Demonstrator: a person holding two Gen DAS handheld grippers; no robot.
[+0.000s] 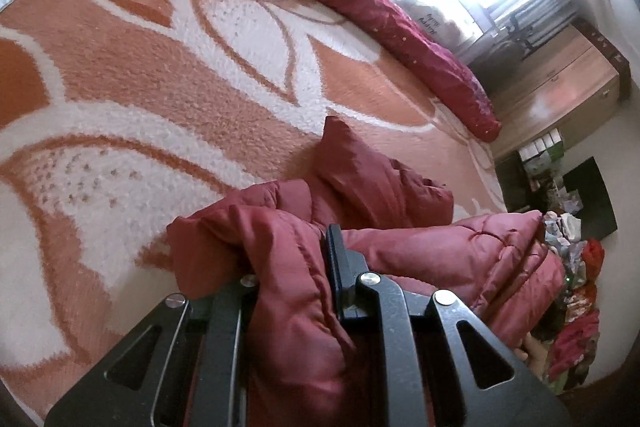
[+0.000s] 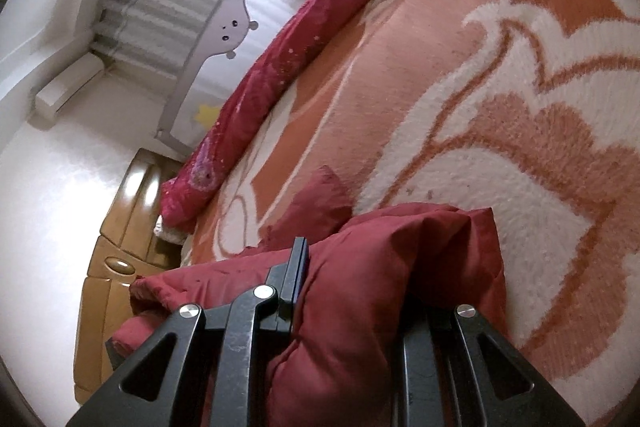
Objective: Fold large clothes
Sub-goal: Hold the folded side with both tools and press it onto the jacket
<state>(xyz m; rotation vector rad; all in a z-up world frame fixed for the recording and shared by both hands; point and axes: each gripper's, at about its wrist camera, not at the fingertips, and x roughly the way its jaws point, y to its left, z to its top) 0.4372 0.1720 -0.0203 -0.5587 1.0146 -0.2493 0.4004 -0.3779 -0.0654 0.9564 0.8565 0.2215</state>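
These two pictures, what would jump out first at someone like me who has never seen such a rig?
First, the dark red padded jacket, bunched up close to the camera, with the left gripper and the right gripper each clamped on a fold of it. Behind it spreads the fluffy orange-and-white flowered blanket covering the bed. Along the blanket's far edge lies a long crimson rolled quilt, next to a grey bed rail with a bear face.

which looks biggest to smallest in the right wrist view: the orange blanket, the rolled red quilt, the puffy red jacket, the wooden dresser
1. orange blanket
2. puffy red jacket, enlarged by nearness
3. rolled red quilt and wooden dresser: too alike to rank
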